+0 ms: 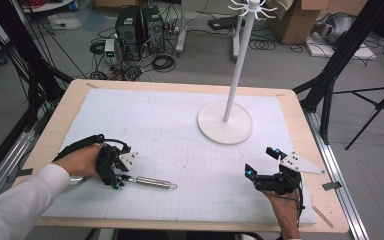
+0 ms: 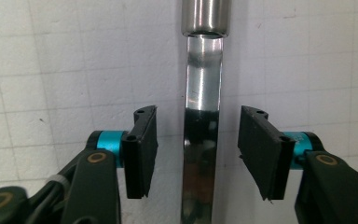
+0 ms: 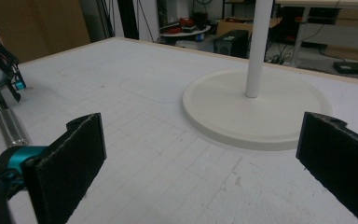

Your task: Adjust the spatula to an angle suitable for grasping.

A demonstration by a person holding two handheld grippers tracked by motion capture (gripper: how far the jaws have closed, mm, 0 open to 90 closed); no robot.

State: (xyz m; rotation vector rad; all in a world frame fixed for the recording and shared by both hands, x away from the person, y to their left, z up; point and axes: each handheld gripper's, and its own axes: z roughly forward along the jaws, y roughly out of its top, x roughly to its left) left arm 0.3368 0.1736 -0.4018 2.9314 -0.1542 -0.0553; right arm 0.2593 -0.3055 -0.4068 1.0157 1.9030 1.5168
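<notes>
Polished steel: a utensil (image 1: 150, 182) with a round tubular handle lies flat on the white gridded mat (image 1: 180, 145) at the near left, handle pointing right. The left gripper (image 1: 116, 181) is over its flat shank (image 2: 200, 154), jaws spread to either side with a clear gap on both faces, so nothing is gripped. The right gripper (image 1: 260, 161) is at the near right, jaws wide apart and empty, facing the stand (image 1: 225, 122).

Judgement: the step in hand appears to be taking up the utensil by its shank. To do it well, keep the shank centred between the pads, lower until they bracket its full thickness, then close squarely; the metal is smooth and may slip or swivel under an off-centre pinch.

Surface: the mat covers a light wooden table (image 1: 300, 107) and shows faint scuffs. The stand, a white round base with a tall pole topped by hooks, sits far right, well apart from the utensil. Room: computer towers (image 1: 139, 31), loose cables, cardboard boxes (image 1: 300, 20) and black tripod legs on a grey floor.
</notes>
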